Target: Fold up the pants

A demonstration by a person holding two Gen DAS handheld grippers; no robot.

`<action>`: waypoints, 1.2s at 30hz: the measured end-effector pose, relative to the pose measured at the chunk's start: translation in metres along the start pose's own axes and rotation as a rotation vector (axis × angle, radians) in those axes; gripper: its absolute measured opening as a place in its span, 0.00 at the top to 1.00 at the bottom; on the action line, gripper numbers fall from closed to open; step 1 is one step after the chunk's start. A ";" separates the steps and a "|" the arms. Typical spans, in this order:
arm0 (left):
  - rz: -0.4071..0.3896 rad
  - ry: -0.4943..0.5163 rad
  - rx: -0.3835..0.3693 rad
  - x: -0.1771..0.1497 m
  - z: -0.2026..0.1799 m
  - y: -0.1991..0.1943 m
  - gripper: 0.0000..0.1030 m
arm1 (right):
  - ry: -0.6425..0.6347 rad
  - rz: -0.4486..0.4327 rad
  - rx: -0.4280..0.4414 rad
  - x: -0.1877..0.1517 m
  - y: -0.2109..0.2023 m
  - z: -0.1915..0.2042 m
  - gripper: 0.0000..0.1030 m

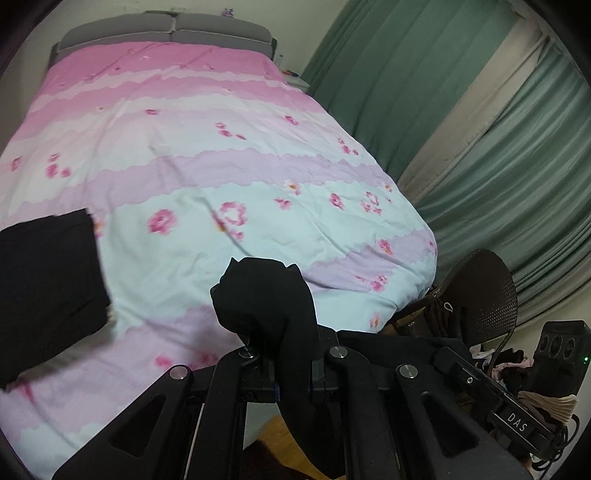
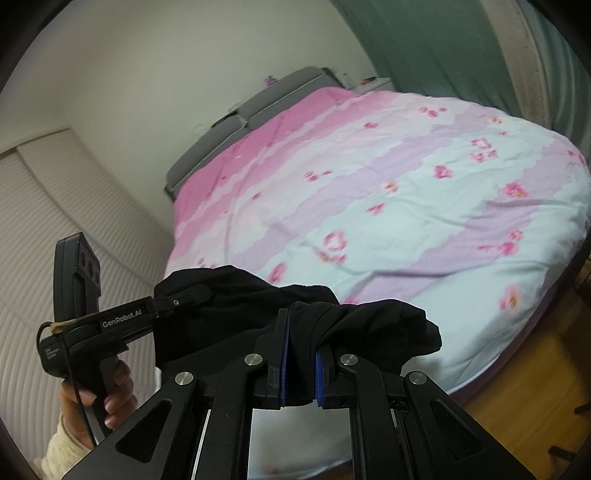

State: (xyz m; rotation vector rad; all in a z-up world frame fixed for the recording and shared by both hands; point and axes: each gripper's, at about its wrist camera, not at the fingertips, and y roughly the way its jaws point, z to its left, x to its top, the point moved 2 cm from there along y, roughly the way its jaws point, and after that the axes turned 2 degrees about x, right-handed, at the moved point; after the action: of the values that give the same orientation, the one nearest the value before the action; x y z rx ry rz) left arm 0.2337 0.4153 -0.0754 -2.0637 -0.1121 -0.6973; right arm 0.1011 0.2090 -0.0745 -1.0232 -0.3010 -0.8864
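The black pants (image 1: 264, 295) are bunched and held in the air over the foot of the bed. My left gripper (image 1: 291, 363) is shut on a bunched end of the pants. My right gripper (image 2: 301, 354) is shut on another bunch of the pants (image 2: 236, 317), which drape over its fingers. In the right wrist view my left gripper (image 2: 184, 297) shows at the left, gripping the same cloth, with a hand on its handle. A further black cloth piece (image 1: 48, 288) lies flat at the left on the bed.
The bed has a pink, white and pale blue flowered cover (image 1: 207, 155) and a grey headboard (image 1: 166, 33). Green curtains (image 1: 480, 129) hang at the right. A brown chair (image 1: 480, 295) with clothes stands past the bed's corner. A ribbed white wardrobe door (image 2: 55, 221) is at the left.
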 end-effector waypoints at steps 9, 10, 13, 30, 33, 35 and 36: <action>-0.072 -0.047 -0.043 -0.001 0.072 -0.086 0.90 | -0.076 0.006 0.061 -0.032 -0.007 0.091 0.89; -0.077 -0.041 -0.045 0.002 0.079 -0.093 0.90 | -0.079 -0.001 0.063 -0.032 -0.006 0.099 0.89; -0.081 0.000 -0.063 0.015 0.108 -0.116 0.90 | -0.098 -0.028 0.064 -0.037 0.001 0.134 0.89; -0.012 0.121 -0.129 0.133 0.255 -0.160 0.90 | 0.027 -0.131 0.001 -0.052 0.090 0.300 0.89; 0.012 0.103 -0.125 0.157 0.278 -0.149 0.90 | -0.005 -0.120 -0.016 -0.046 0.107 0.315 0.89; 0.037 0.088 -0.127 0.172 0.292 -0.136 0.90 | -0.009 -0.109 -0.020 -0.041 0.124 0.323 0.89; 0.048 0.081 -0.129 0.181 0.300 -0.127 0.90 | -0.002 -0.102 -0.029 -0.038 0.133 0.325 0.89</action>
State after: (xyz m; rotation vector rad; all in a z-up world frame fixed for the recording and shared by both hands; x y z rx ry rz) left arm 0.4722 0.6938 -0.0100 -2.1496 0.0295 -0.7745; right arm 0.2345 0.5297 -0.0111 -1.0432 -0.3455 -0.9843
